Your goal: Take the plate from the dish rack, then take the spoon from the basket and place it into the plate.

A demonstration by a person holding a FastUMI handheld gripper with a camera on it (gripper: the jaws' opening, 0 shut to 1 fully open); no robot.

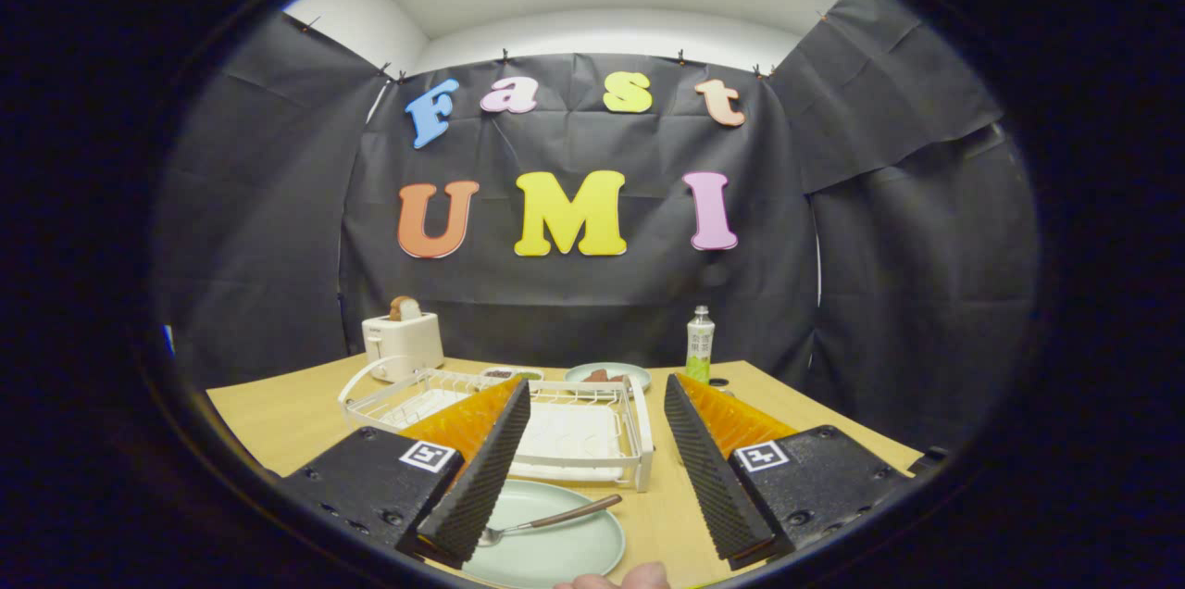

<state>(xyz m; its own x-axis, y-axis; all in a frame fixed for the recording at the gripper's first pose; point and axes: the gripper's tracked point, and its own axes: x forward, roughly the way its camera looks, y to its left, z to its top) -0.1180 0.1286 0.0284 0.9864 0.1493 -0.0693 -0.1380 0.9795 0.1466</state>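
Note:
A pale green plate (555,547) lies flat on the wooden table, just ahead of my fingers and in front of the white dish rack (592,433). A spoon (548,520) with a brown handle rests in the plate, its bowl next to my left finger. My gripper (597,404) is open, held above the plate, with nothing between its fingers. The left finger (486,473) overlaps the plate's left side and part of the rack.
A white toaster (402,344) with bread stands behind the rack at the back left. A small plate with food (608,375) and a green bottle (700,344) sit at the back. A fingertip (613,580) shows near the plate's front edge.

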